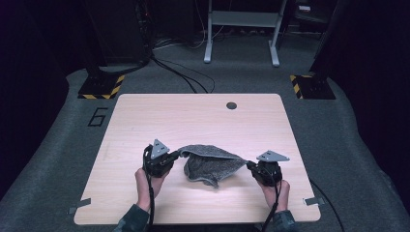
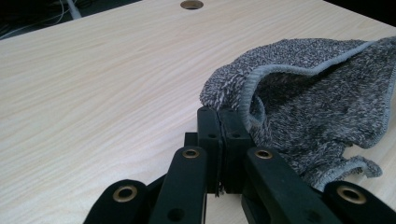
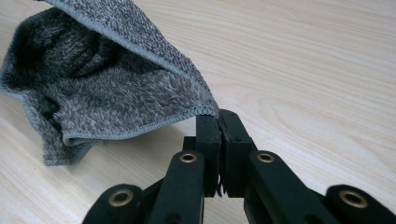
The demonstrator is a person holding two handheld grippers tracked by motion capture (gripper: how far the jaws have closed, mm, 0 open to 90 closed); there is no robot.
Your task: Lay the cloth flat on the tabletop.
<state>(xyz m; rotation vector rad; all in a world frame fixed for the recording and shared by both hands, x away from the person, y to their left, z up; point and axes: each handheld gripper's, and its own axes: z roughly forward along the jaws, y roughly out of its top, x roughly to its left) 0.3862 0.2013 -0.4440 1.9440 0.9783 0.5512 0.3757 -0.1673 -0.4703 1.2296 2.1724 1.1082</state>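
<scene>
A grey terry cloth [image 1: 210, 162] hangs between my two grippers over the near half of the wooden table [image 1: 193, 121], its middle sagging onto the tabletop. My left gripper [image 1: 178, 154] is shut on the cloth's left corner; in the left gripper view the jaws [image 2: 223, 114] pinch the hemmed edge of the cloth [image 2: 308, 88]. My right gripper [image 1: 250, 165] is shut on the opposite corner; in the right gripper view the jaws [image 3: 218, 116] clamp the corner of the cloth [image 3: 107, 88], which billows away to the left. A hand holds each gripper near the table's front edge.
A round cable hole [image 1: 231, 105] sits at the table's far middle, also seen as a hole [image 2: 191, 4] in the left gripper view. Beyond the table stand a white metal frame [image 1: 241, 29], cables on the floor and two striped black-and-yellow bases [image 1: 101, 87].
</scene>
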